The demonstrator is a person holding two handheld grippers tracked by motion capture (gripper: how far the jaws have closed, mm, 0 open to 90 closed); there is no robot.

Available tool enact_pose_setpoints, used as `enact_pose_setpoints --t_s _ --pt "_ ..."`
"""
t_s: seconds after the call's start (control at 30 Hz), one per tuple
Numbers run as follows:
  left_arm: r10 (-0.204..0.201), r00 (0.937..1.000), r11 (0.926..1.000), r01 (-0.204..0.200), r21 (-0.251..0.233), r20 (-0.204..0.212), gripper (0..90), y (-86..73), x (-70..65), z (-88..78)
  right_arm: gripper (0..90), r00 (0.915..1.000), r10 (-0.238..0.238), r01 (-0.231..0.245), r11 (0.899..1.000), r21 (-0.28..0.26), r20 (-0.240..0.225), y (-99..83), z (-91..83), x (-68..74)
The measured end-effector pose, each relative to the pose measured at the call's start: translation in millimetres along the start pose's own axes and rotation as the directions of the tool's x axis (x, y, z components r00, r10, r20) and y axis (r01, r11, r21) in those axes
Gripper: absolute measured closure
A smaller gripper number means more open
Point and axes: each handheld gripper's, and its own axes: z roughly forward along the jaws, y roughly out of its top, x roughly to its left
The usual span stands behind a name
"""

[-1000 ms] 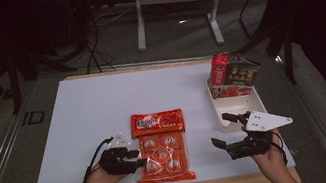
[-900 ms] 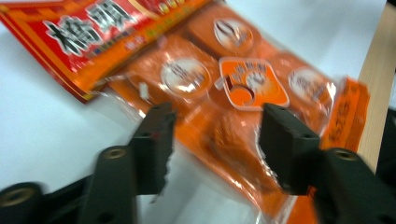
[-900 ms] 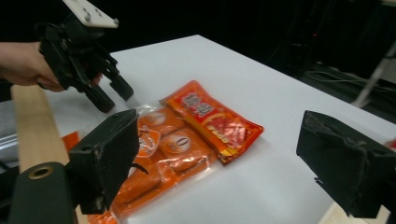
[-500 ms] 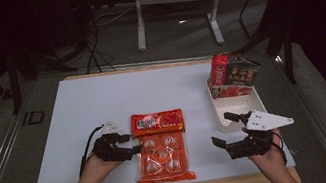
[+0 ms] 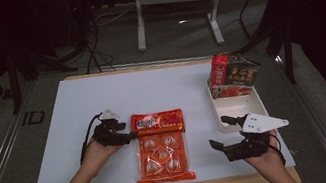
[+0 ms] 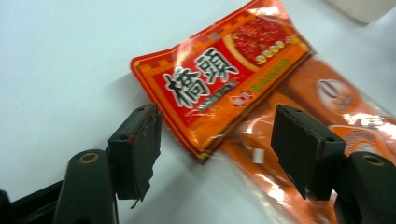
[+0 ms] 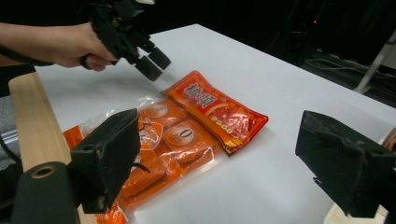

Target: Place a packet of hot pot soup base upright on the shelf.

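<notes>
Nearest the person, the right gripper [image 5: 224, 134] hovers over the white bench [image 5: 77, 106] with jaws spread and nothing between them. Left of it lies the orange snack pack [image 5: 164, 160], flat, its clear wrapper glaring so the small packets' print is hard to read. The red sachet [image 5: 158, 122] lies across the pack's far end. The left gripper [image 5: 131, 136], whose jaws have just been opening, stands spread at the sachet's left corner, not pinching it. Farther right a white tray [image 5: 254, 102] holds red-and-black packets [image 5: 233, 75]; their lettering is too small to read.
</notes>
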Motion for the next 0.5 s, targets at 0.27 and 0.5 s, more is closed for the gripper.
enact_pose_setpoints --t_s 0.27,0.5 --pt "-0.017 0.9998 0.9997 0.017 0.015 -0.007 35.6 3.4 13.1 17.8 13.6 0.9999 -0.005 0.005 1.000 -0.004 -0.013 -0.4 0.4 1.5" --pt "-0.034 0.9994 0.9990 0.034 0.030 0.001 43.9 2.9 20.2 33.6 13.6 0.9997 -0.009 0.009 1.000 0.002 -0.025 -0.9 1.9 2.4"
